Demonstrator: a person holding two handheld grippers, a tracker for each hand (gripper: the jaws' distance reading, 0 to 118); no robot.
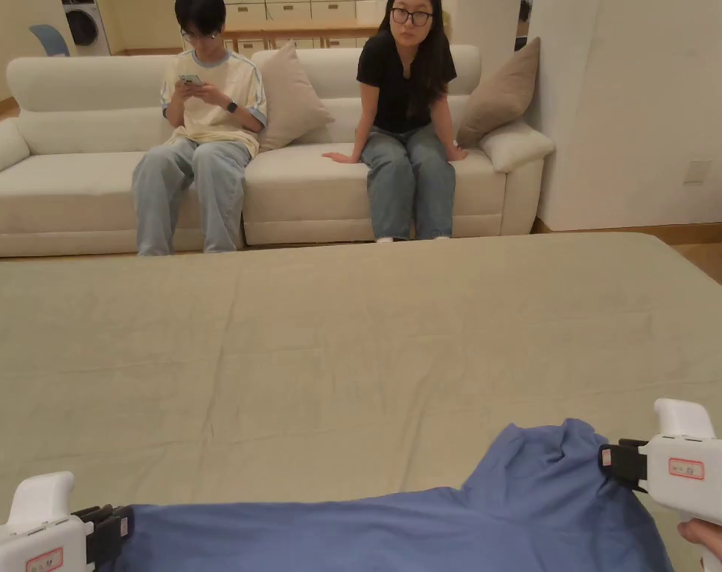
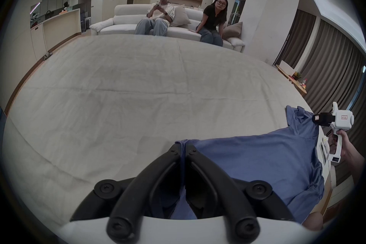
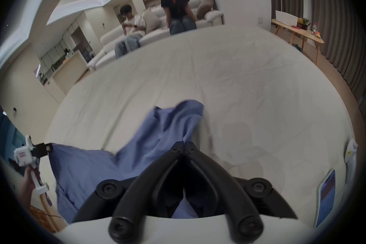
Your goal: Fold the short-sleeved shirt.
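Shirt (image 1: 426,532): blue cloth, thin, soft, matt, lightly creased.
Sheet (image 1: 337,350): beige cloth, matt, with fine wrinkles and pressed fold lines.
Left gripper (image 2: 183,149): jaws of black matt plastic, smooth, with recessed screw heads; body of white plastic with a slight sheen.
Right gripper (image 3: 185,146): same black matt jaws, white smooth body.
Sofa (image 1: 77,179): cream upholstery, smooth, matt.
Side table (image 3: 297,34): pale wood, smooth.

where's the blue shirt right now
In the head view the blue shirt lies along the near edge of the beige sheet, stretched between the left gripper and the right gripper.
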